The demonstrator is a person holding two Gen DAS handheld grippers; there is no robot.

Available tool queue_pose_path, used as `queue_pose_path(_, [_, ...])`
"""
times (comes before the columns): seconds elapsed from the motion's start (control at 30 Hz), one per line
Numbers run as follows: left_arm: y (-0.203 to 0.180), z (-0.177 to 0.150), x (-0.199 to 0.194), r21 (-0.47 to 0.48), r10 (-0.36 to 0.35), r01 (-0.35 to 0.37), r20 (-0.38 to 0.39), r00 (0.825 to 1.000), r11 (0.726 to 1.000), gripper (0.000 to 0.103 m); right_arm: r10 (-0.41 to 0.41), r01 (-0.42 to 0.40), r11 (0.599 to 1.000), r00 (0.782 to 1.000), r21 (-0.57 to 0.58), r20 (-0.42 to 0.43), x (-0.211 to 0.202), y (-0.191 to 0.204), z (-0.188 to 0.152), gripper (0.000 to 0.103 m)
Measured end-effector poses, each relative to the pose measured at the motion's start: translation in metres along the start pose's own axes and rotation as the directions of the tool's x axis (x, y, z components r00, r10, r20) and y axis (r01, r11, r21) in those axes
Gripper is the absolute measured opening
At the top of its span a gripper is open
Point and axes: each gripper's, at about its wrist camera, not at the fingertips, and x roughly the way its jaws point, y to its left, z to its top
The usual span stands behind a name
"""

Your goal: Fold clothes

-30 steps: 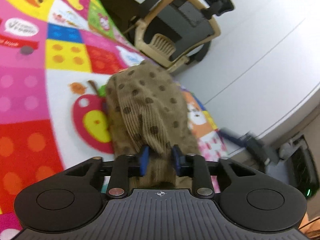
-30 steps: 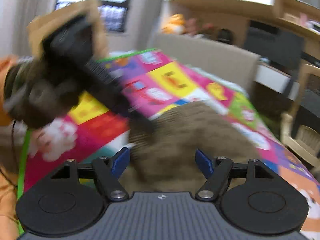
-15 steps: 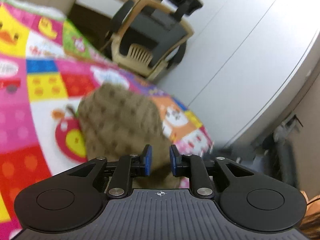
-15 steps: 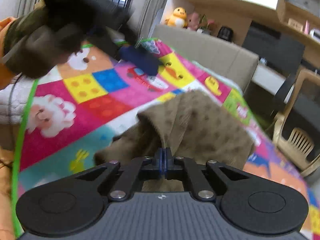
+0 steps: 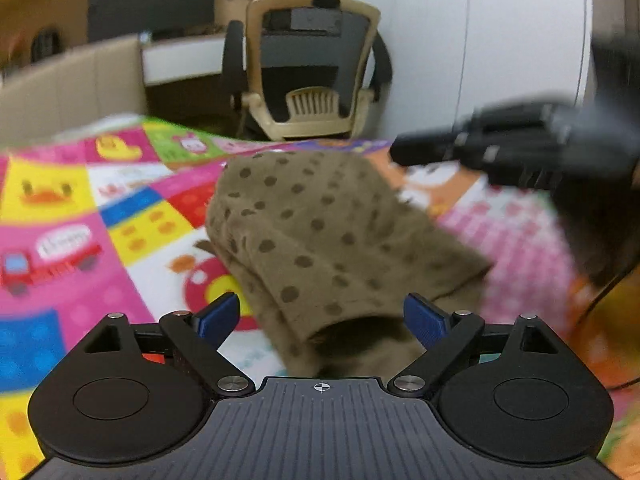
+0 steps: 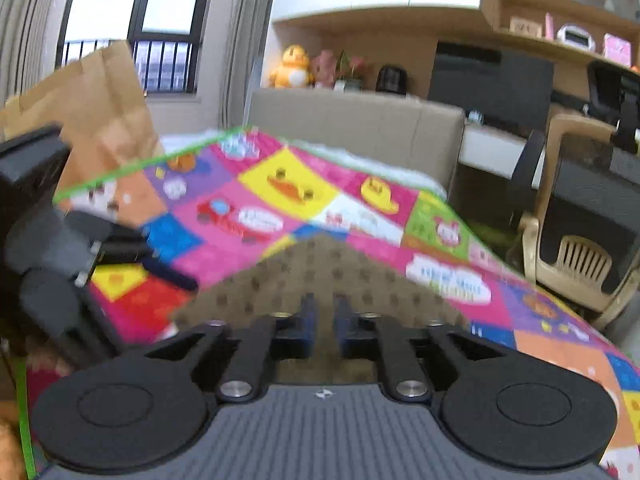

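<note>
A brown dotted garment (image 5: 320, 240) lies bunched on the colourful play mat (image 5: 60, 232). My left gripper (image 5: 320, 316) is open, its blue pads either side of the garment's near folded edge, gripping nothing. My right gripper (image 6: 323, 322) hovers just over the same garment (image 6: 320, 268); its jaws are close together with a narrow gap, and no cloth shows between them. The right gripper also shows blurred at the right of the left wrist view (image 5: 500, 152). The left gripper shows blurred at the left of the right wrist view (image 6: 60, 248).
A beige office chair (image 5: 312, 60) stands past the mat's far edge, also in the right wrist view (image 6: 580, 216). A beige sofa back (image 6: 352, 120) lies behind the mat. A brown paper bag (image 6: 92, 120) stands at the left. White cupboard doors (image 5: 500, 40) are at the right.
My left gripper has opened wide and let go of the garment, swinging to face the chair. My right gripper, shut on a raised fold half a second ago, has parted slightly and dropped low.
</note>
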Motion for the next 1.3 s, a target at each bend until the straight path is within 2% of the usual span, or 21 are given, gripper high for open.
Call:
queue_pose_path(0.03, [0.001,-0.001,0.004,0.001,0.002,-0.002,-0.005,1.000,1.000,0.091,-0.005,0.005,1.000,1.000,-0.017,-0.013,0.001,0.002,-0.003,0.066])
queue_pose_path(0.07, [0.004,-0.003,0.006,-0.016,-0.013,0.013,-0.009,1.000,1.000,0.091,-0.010,0.009,0.999,1.000,-0.034,-0.025,0.002,0.004,-0.006,0.070])
queue_pose_path(0.2, [0.015,-0.008,0.001,-0.060,-0.043,0.044,0.009,0.999,0.997,0.091,-0.039,0.031,0.994,0.996,-0.108,-0.075,0.006,0.012,-0.019,0.070])
queue_pose_path(0.27, [0.016,-0.011,-0.003,-0.050,-0.068,0.068,0.012,0.998,0.996,0.091,-0.107,0.092,0.980,0.991,-0.176,-0.078,0.015,0.022,-0.027,0.070])
queue_pose_path(0.3, [0.015,-0.013,-0.005,-0.040,-0.080,0.080,0.006,0.997,0.996,0.092,-0.140,0.126,0.975,0.988,-0.185,-0.065,0.018,0.022,-0.027,0.061])
queue_pose_path(0.33, [0.014,-0.017,-0.006,-0.025,-0.086,0.086,-0.004,0.996,0.996,0.092,-0.175,0.164,0.972,0.983,-0.168,-0.053,0.018,0.019,-0.025,0.035])
queue_pose_path(0.37, [0.012,-0.019,-0.007,-0.013,-0.080,0.080,-0.014,0.997,0.997,0.093,-0.207,0.200,0.969,0.977,-0.144,-0.040,0.018,0.014,-0.022,0.027])
queue_pose_path(0.43, [0.009,-0.022,-0.009,-0.001,-0.054,0.054,-0.026,0.998,0.999,0.093,-0.244,0.242,0.967,0.970,-0.082,-0.019,0.013,0.002,-0.015,0.025])
queue_pose_path(0.5, [0.011,-0.017,-0.008,-0.022,-0.004,0.004,-0.002,1.000,1.000,0.093,-0.226,0.222,0.970,0.973,-0.101,-0.035,0.013,0.005,-0.016,0.026])
queue_pose_path(0.6, [0.016,-0.004,-0.003,-0.045,0.087,-0.085,0.044,0.995,0.995,0.093,-0.207,0.199,0.972,0.977,-0.126,-0.054,0.012,0.008,-0.018,0.040])
queue_pose_path(0.63, [0.018,0.000,0.000,-0.049,0.114,-0.112,0.057,0.992,0.993,0.093,-0.222,0.216,0.968,0.974,-0.127,-0.036,0.010,0.007,-0.014,0.042])
queue_pose_path(0.7, [0.019,0.007,0.004,-0.054,0.120,-0.116,0.069,0.990,0.992,0.092,-0.253,0.251,0.959,0.967,-0.129,-0.001,0.007,0.005,-0.006,0.041])
queue_pose_path(0.77, [0.017,0.012,0.007,-0.054,0.106,-0.102,0.076,0.991,0.993,0.091,-0.283,0.285,0.950,0.958,-0.129,0.034,0.004,0.003,0.002,0.021])
queue_pose_path(0.8, [0.014,0.013,0.008,-0.049,0.089,-0.085,0.077,0.993,0.995,0.091,-0.298,0.302,0.944,0.953,-0.129,0.051,0.003,0.003,0.005,0.007])
queue_pose_path(0.9, [0.003,0.014,0.008,-0.027,0.040,-0.037,0.084,0.996,0.999,0.094,-0.342,0.353,0.927,0.934,-0.126,0.104,-0.002,0.000,0.017,0.004])
queue_pose_path(0.97, [-0.007,0.013,0.007,0.000,0.032,-0.032,0.089,0.996,0.999,0.094,-0.365,0.382,0.916,0.920,-0.119,0.143,-0.010,-0.007,0.029,0.004])
queue_pose_path(1.0, [-0.009,0.014,0.008,0.008,0.058,-0.059,0.093,0.994,0.998,0.094,-0.374,0.394,0.912,0.913,-0.117,0.163,-0.015,-0.010,0.035,0.004])
queue_pose_path(1.13, [-0.003,0.024,0.012,-0.007,0.193,-0.194,0.120,0.974,0.981,0.093,-0.382,0.409,0.901,0.906,-0.144,0.181,-0.018,-0.012,0.042,0.004])
queue_pose_path(1.2, [0.009,0.029,0.005,-0.027,0.247,-0.245,0.134,0.960,0.969,0.079,-0.377,0.403,0.903,0.909,-0.150,0.175,-0.017,-0.012,0.042,0.003])
queue_pose_path(1.3, [0.029,0.033,-0.017,-0.058,0.322,-0.316,0.165,0.932,0.947,0.076,-0.350,0.374,0.916,0.922,-0.144,0.167,-0.021,-0.011,0.041,0.003])
